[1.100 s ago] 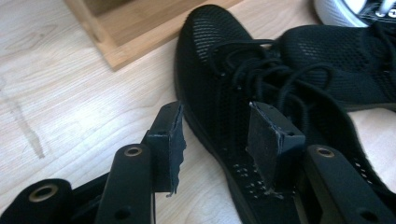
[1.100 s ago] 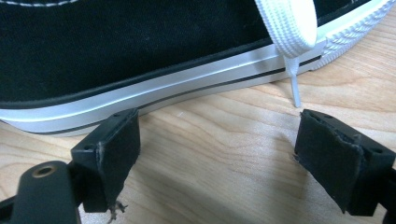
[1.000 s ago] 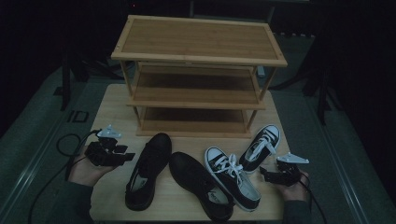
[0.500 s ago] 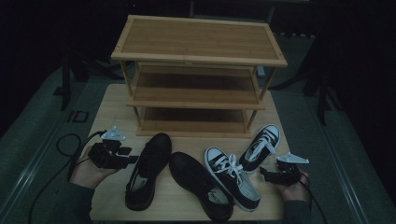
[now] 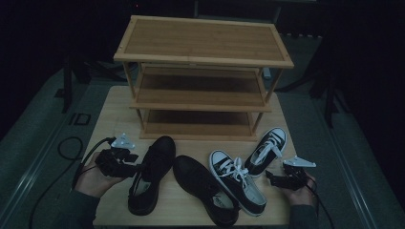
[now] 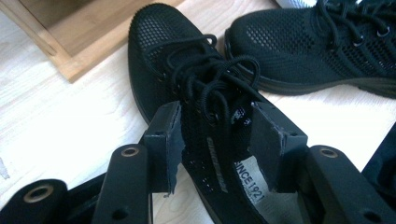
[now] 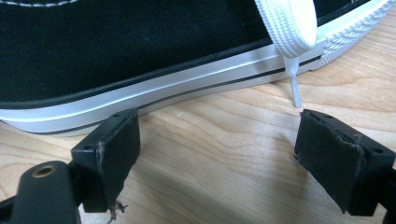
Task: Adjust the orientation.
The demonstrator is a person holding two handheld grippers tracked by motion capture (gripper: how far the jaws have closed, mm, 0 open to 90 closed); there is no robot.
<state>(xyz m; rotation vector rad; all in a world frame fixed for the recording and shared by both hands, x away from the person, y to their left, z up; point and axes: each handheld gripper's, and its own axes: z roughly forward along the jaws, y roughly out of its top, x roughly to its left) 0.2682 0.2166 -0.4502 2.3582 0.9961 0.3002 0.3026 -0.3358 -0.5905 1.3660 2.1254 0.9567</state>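
On the tongue label of the black mesh shoe (image 6: pixel 205 121) the words "SINCE 1921" can be read; another line of print beside it is too dark to be read. The fingers (image 6: pixel 163 140) of the left gripper (image 5: pixel 125 162) are held fairly wide apart, one at each side of the shoe's tongue and laces, and pressing cannot be told. This shoe is placed near the front left corner of the desk (image 5: pixel 114 114). The right gripper (image 7: pixel 219 154) is opened wide above the bare desk, just beside the white sole of a black canvas sneaker (image 7: pixel 140 51), and nothing is held.
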